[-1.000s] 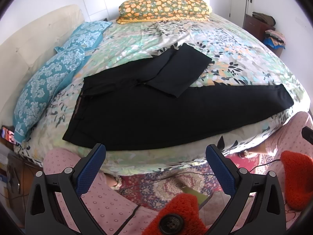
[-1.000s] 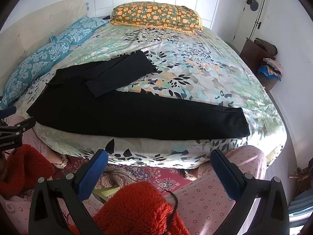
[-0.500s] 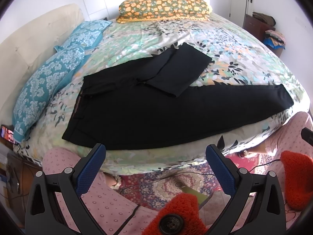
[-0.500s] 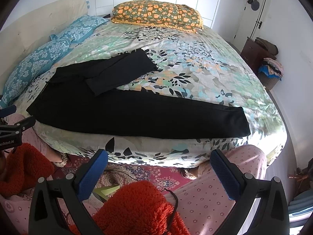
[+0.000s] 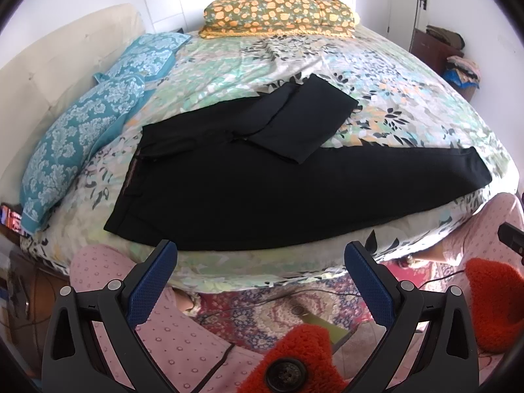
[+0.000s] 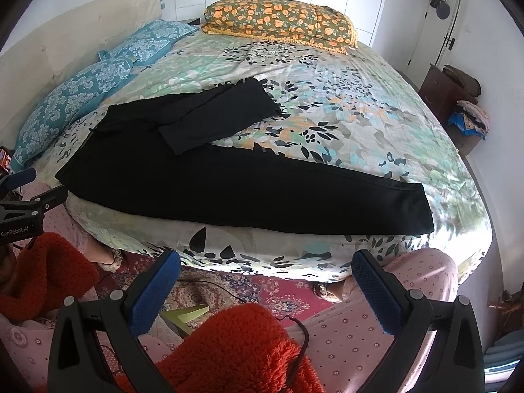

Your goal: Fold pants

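- While both tools hang off the near edge of the bed, the left gripper [image 5: 260,262] and the right gripper [image 6: 265,271] gape wide, holding nothing.
- The black fabric pants [image 5: 262,190] lie flat on the floral-print bedspread [image 5: 409,98], one leg stretched rightward, the other doubled back on itself.
- Two teal patterned pillows [image 5: 75,140] sit left of the waistband; an orange-flowered pillow [image 5: 278,13] lies at the far side.
- Pink dotted trouser legs [image 6: 376,334] and orange fuzzy sleeves [image 6: 235,350] fill the foreground, between the grippers and the mattress.
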Tool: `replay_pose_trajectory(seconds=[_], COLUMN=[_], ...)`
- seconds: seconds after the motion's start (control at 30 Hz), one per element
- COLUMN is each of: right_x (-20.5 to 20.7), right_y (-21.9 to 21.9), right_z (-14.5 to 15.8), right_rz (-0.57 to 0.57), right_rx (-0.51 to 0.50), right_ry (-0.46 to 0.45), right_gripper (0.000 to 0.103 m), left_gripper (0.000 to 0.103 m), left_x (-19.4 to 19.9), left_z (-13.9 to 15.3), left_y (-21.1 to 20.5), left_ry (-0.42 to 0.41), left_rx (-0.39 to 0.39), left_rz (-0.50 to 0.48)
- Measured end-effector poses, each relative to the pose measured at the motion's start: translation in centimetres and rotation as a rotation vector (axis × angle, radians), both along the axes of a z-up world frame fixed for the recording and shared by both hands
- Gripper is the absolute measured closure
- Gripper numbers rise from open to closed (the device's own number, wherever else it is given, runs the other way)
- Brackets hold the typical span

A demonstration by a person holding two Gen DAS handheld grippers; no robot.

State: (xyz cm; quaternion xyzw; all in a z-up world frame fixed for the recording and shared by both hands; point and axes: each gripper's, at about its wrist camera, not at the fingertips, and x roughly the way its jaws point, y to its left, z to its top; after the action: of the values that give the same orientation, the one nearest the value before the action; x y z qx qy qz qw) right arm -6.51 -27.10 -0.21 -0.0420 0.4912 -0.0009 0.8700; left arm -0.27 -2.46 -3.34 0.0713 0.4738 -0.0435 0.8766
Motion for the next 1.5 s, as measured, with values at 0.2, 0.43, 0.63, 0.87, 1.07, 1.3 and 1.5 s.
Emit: replay_pose_trajectory(seconds=[0.2, 0.43, 0.63, 0.87, 1.07, 1.3, 1.5], right_x=[0.5, 2.1, 3.7, 14.4, 22.8, 29.5, 32.6], right_y=[-0.6, 1.0, 6.0, 9.4, 16.4, 23.7, 19.0], right_z=[0.0, -0.7, 2.6, -6.1, -10.5, -18.1, -17.1], right_rz=[0.035, 0.148, 0.348, 0.564, 0.624, 0.613, 0.505], right_rx=[0.077, 0.120, -0.037, 0.018, 0.005, -0.132, 0.042], right_ry=[-0.007, 0.025, -0.252, -0.031, 0.084, 0.155, 0.203], right_gripper=[0.000, 0.000, 0.000, 0.000, 0.000, 0.025, 0.086], left_gripper=[0.001, 0.001, 0.001, 0.001, 0.001, 0.001, 0.001], left_x=[0.6, 1.8, 2.6, 8.4, 9.0, 9.8, 10.3], left_z=[-0.6, -0.4, 0.9, -0.9, -8.4, -9.5, -10.3], left_y=[-0.1, 1.5, 1.7, 7.8, 10.8, 10.3, 10.8], left_ry=[0.021, 0.006, -0.075, -0.217, -0.104, -0.057, -0.003], left_rx=[0.002, -0.065, -0.078, -0.015, -0.012, -0.003, -0.032], left_rz=[-0.007, 0.044, 0.011, 0.250, 0.357, 0.317, 0.335])
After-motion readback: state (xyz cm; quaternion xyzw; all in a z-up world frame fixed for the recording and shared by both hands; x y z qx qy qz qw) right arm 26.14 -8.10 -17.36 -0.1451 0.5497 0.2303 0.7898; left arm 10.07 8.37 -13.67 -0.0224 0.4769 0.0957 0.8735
